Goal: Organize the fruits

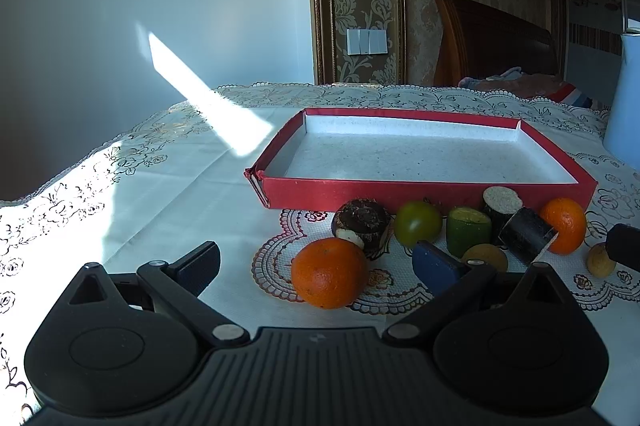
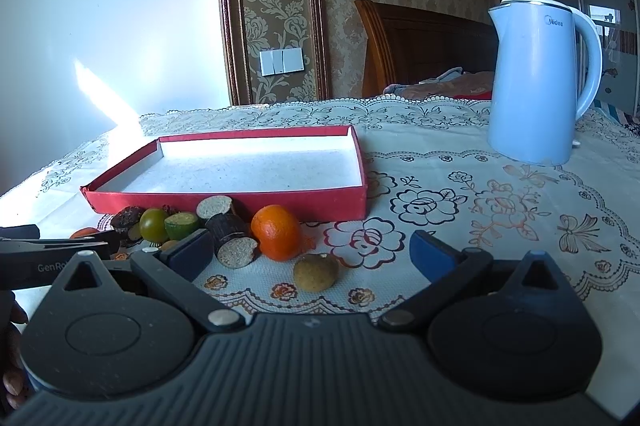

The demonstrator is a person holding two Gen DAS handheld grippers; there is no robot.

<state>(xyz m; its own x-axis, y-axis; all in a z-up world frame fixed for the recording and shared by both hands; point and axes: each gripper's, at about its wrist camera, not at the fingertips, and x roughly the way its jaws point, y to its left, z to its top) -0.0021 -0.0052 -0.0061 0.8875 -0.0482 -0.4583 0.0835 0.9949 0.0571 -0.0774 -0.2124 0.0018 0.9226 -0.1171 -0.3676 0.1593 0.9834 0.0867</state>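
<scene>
A shallow red tray [image 1: 400,193] with a white bottom lies on the table, with nothing in it; it also shows in the right wrist view [image 2: 280,199]. Fruits lie in a row in front of it. In the left wrist view, my open left gripper [image 1: 320,260] has an orange [image 1: 329,272] between its fingers, not touching. Behind are a dark fruit [image 1: 362,222], a green tomato [image 1: 418,222], a green cut piece [image 1: 468,229], two dark cut cylinders [image 1: 524,232] and a second orange [image 1: 564,224]. My open right gripper [image 2: 312,253] frames a small yellowish fruit [image 2: 316,272] beside that orange [image 2: 276,232].
A pale blue kettle [image 2: 536,81] stands at the back right of the table. The table has a floral lace cloth [image 2: 460,209]. The left table edge drops off near the white wall. A bed headboard stands behind the table.
</scene>
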